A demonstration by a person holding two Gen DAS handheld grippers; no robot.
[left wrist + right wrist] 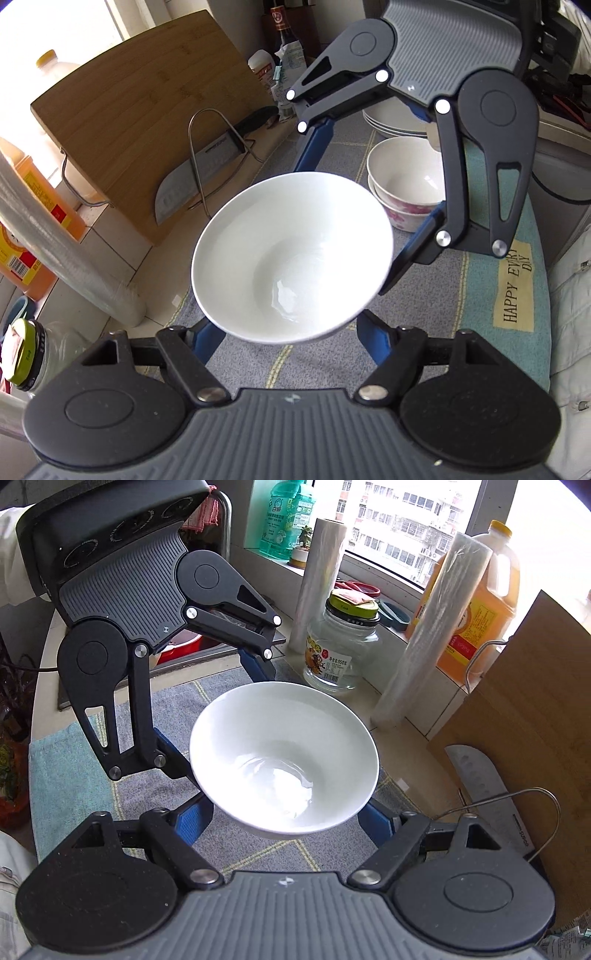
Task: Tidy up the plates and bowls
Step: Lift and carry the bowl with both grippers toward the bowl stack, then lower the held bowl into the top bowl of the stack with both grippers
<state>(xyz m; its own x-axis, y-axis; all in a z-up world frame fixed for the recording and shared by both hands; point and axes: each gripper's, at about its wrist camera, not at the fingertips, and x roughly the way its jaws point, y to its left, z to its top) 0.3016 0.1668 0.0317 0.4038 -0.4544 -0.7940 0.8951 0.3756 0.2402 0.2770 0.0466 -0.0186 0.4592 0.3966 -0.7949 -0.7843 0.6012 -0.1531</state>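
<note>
Together, both tools (291, 332) (284, 812) clamped around white bowl (291, 254).

From my seat, the right wrist view shows a wide window (399, 528) across the top of the frame, bright daylight pouring in, with pale apartment blocks (413, 517) outside. A tiled sill (373, 572) runs below it toward the right. The counter (402, 746) is pale tile, partly covered by a grey and teal cloth (491, 273) with yellow lines. In the left wrist view, the upper left corner is washed out by window glare (55, 22).
</note>
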